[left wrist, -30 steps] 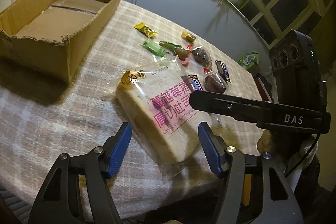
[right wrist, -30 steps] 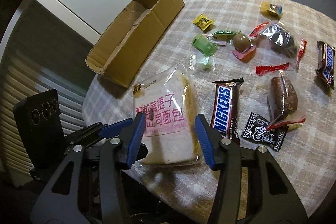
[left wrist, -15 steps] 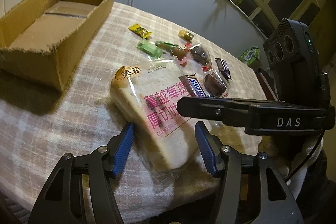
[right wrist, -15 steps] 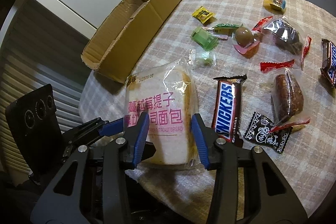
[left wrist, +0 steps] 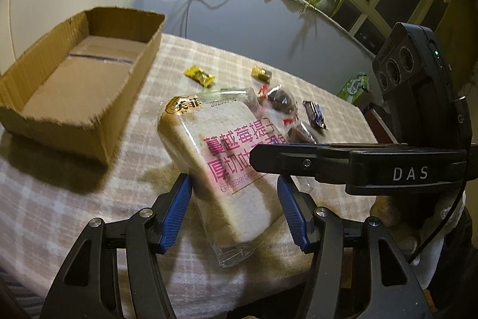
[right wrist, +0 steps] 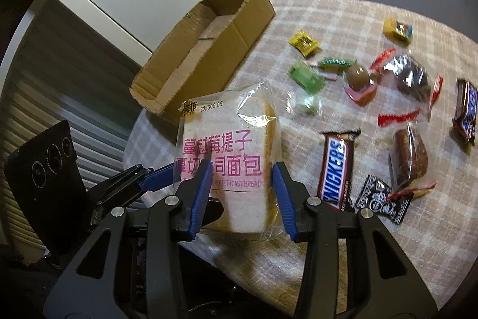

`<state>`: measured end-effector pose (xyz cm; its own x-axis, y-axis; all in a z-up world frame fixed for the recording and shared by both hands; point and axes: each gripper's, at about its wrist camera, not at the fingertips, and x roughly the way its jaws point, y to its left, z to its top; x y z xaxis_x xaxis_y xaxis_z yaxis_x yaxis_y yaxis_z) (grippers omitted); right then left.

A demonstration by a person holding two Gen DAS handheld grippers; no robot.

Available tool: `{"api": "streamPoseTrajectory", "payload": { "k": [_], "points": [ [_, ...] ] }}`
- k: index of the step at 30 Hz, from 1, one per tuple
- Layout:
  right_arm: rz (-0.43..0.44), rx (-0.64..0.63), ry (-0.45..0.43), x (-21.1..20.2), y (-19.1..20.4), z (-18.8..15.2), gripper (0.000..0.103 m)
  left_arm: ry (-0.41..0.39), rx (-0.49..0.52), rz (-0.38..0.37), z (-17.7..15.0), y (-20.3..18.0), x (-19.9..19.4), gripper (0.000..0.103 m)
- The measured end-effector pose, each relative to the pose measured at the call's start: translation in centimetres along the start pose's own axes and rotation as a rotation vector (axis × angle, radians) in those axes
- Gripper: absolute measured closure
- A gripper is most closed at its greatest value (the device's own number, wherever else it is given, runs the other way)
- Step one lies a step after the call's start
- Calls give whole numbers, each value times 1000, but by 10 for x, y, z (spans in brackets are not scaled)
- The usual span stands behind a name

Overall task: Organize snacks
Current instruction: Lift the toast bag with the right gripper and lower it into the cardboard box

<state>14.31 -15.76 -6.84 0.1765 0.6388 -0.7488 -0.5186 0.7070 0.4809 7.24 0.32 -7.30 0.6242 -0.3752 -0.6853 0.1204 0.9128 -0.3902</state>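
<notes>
A clear bag of sliced toast bread [left wrist: 227, 157] with pink lettering is raised off the table and tilted up; it also shows in the right wrist view [right wrist: 230, 157]. My left gripper [left wrist: 236, 199] is shut on its lower end, blue pads pressing both sides. My right gripper [right wrist: 242, 187] is shut on the same end from the other side. The open, empty cardboard box [left wrist: 74, 85] stands to the left of the bread; it also shows in the right wrist view [right wrist: 206, 50], behind the bread.
Small snacks lie scattered on the checked tablecloth [right wrist: 343, 29]: a Snickers bar [right wrist: 334, 169], a yellow candy [right wrist: 303, 42], green packets [right wrist: 306, 75], a brown ball [right wrist: 357, 75], dark cakes [right wrist: 410, 156] and a black wrapper [right wrist: 379, 199]. The table edge runs below both grippers.
Both grippers have closed on the bread bag and lifted its near end, so it has gone from lying flat to raised and tilted up.
</notes>
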Motion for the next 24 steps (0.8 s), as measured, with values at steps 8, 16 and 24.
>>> {"api": "streamPoseTrajectory", "payload": {
  "k": [8,16,24],
  "points": [
    [3,-36,-21,-1,18,20,59,-49,18,18,18,10,-12,45],
    [14,-81,-39,6,38,47,59,-96,24,50,36,25,-21,45],
    [24,-131,-38,21,60,76,59,-135,12,86,50,47,-30,45]
  ]
}}
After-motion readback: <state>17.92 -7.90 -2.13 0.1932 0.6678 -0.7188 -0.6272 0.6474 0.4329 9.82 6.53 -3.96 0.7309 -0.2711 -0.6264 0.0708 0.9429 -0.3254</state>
